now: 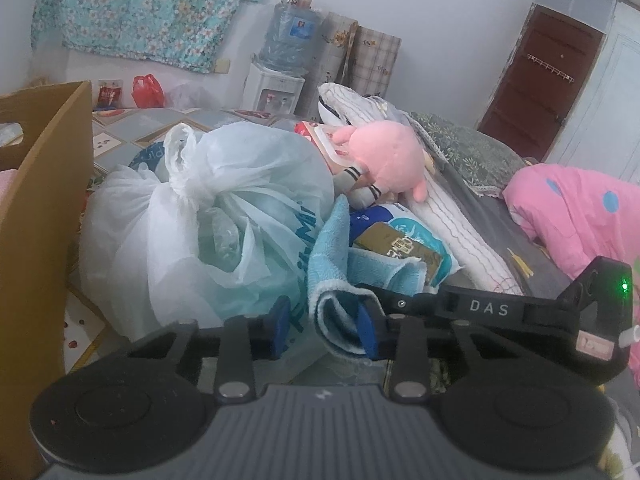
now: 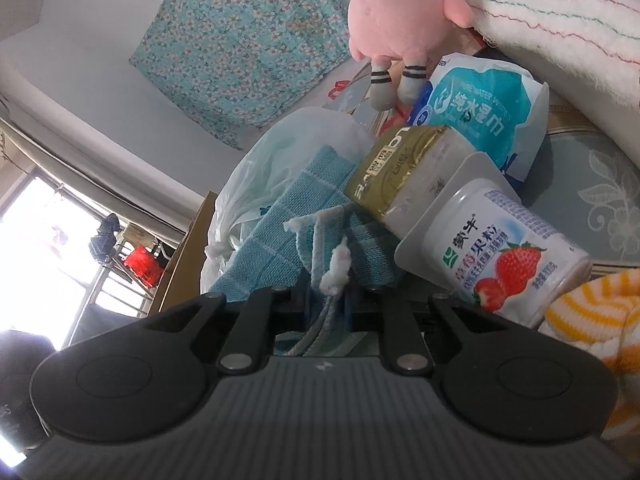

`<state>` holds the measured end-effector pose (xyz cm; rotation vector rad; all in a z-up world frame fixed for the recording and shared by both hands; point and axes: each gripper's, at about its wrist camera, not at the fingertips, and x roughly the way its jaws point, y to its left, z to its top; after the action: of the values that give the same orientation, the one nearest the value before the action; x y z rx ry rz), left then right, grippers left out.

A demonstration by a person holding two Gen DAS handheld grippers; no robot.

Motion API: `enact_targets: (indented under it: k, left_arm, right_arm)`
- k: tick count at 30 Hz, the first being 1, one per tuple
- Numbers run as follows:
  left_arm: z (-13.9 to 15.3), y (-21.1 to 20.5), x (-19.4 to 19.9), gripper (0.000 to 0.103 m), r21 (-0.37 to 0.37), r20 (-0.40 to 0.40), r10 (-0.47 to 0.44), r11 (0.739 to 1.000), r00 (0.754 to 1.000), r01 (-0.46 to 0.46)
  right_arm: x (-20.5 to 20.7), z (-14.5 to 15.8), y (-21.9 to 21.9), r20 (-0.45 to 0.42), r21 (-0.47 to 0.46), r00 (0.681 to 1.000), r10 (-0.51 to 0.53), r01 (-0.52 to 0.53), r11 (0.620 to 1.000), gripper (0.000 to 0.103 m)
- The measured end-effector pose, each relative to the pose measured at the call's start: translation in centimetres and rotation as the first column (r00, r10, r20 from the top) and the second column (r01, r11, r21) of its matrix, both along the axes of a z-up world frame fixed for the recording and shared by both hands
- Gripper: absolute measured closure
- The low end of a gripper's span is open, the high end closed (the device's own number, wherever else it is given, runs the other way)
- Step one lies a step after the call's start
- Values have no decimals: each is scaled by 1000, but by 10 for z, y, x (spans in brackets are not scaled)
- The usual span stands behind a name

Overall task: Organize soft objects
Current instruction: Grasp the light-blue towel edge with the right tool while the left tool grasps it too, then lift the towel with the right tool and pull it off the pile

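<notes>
A light blue towel (image 1: 340, 264) lies crumpled between a tied white plastic bag (image 1: 208, 220) and a wipes pack (image 1: 404, 236). My left gripper (image 1: 326, 326) is open, its blue pads either side of the towel's near fold. My right gripper (image 2: 326, 308) is shut on the towel's (image 2: 280, 232) hem; it also shows from the side in the left wrist view (image 1: 520, 308). A pink plush toy (image 1: 384, 156) with striped legs lies behind, and it also shows in the right wrist view (image 2: 400, 20).
A cardboard box (image 1: 44, 208) stands at the left. A gold carton (image 2: 404, 168), a wipes pack (image 2: 480, 108) and a strawberry yogurt cup (image 2: 496, 256) lie right of the towel. A white blanket (image 2: 540, 32), a yellow striped cloth (image 2: 592, 316) and a pink quilt (image 1: 580, 216) lie on the bed.
</notes>
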<state>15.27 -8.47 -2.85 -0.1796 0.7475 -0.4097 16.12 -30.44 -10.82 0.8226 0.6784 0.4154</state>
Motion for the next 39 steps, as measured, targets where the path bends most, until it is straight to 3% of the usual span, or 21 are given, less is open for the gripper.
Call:
enact_targets:
  k: [4, 14, 16, 26, 39]
  left_arm:
    - [-1, -4, 2, 78, 6, -2, -6, 1000, 1000, 6]
    - [-4, -10, 10, 78, 13, -26, -16, 1000, 1000, 17]
    - [-6, -11, 11, 93, 2, -29, -25, 1000, 999, 25]
    - [8, -9, -8, 95, -48, -5, -73, 996, 997, 73]
    - [10, 9, -69, 95, -139, -43, -134, 982, 990, 127]
  right_arm:
    - [0, -1, 0, -3, 11, 1000, 1, -1, 1000, 90]
    - [0, -5, -3, 1, 35, 1000, 5, -5, 999, 90]
    - [-2, -5, -4, 9, 34, 1000, 8, -8, 999, 90]
    - [-19, -8, -9, 15, 132, 999, 41, -43, 990, 90]
    - [-84, 1, -6, 19, 107, 994, 111, -112, 988, 90]
